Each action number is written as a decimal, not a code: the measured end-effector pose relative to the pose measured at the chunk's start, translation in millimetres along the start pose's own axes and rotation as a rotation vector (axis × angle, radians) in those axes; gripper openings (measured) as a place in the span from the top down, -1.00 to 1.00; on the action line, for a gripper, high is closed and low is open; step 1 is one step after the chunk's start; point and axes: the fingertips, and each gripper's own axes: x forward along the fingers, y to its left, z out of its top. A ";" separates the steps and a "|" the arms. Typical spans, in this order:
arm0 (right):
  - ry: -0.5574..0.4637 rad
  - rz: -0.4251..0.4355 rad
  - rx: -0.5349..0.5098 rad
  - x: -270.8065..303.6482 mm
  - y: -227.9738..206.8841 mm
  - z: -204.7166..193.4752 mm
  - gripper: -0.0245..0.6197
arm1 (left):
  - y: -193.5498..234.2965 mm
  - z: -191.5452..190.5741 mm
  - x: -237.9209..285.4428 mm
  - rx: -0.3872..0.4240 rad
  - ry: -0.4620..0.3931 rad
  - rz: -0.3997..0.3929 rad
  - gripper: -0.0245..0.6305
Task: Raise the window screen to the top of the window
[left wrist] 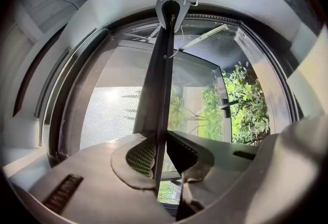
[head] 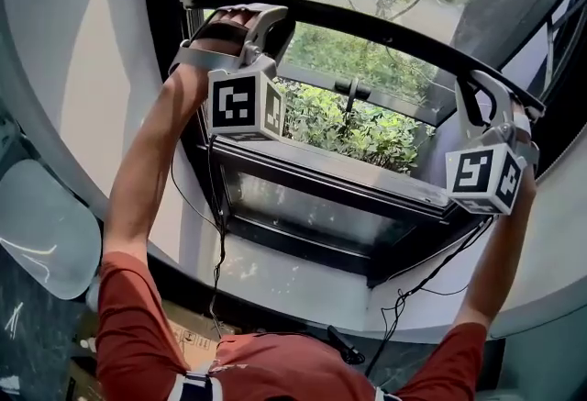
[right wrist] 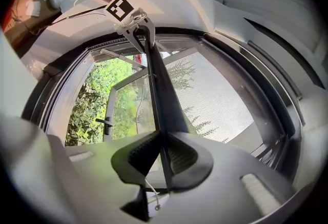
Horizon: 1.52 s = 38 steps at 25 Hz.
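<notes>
The window screen's dark bottom bar (head: 367, 27) runs across the upper window opening, with grey mesh (left wrist: 113, 110) on one side of it. My left gripper (head: 246, 23) is shut on the bar near its left end, and its pads (left wrist: 141, 155) press the bar's edge. At the bar's right end my right gripper (head: 484, 89) is shut on it the same way. In the right gripper view the bar (right wrist: 161, 100) stands between the pads (right wrist: 179, 156), and the mesh (right wrist: 210, 95) lies to its right. Each gripper view shows the other gripper at the bar's far end.
Below the bar the window is uncovered, showing a black handle (head: 351, 89) and green bushes (head: 348, 128) outside. The dark lower frame (head: 312, 197) and white sill (head: 303, 284) lie beneath. White wall flanks the window. Cables (head: 218, 234) hang from both grippers toward the person's body.
</notes>
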 end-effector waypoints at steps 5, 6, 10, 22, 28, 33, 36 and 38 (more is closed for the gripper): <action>0.000 -0.036 -0.017 6.3 -22.1 4.1 0.74 | 22.1 2.3 7.8 0.026 0.026 0.065 0.72; 0.001 -0.041 -0.019 7.1 -26.2 5.0 0.73 | 26.2 2.8 8.9 0.032 0.034 0.076 0.72; -0.001 -0.080 -0.033 8.0 -46.1 11.1 0.73 | 46.6 4.8 11.6 0.051 0.050 0.121 0.71; 0.033 -0.276 -0.129 18.6 -105.9 21.9 0.73 | 106.5 12.1 28.9 0.060 0.096 0.219 0.71; 0.071 -0.366 -0.185 21.8 -128.9 26.0 0.73 | 130.5 15.5 35.2 0.059 0.077 0.273 0.71; 0.086 -0.457 -0.216 25.6 -158.8 32.2 0.80 | 161.8 20.0 41.1 0.032 0.048 0.367 0.69; 0.098 -0.484 -0.228 29.0 -177.2 36.2 0.80 | 180.3 21.9 45.4 0.037 0.053 0.391 0.69; 0.105 -0.500 -0.239 31.1 -188.3 38.2 0.80 | 189.1 23.4 47.6 0.036 0.058 0.383 0.69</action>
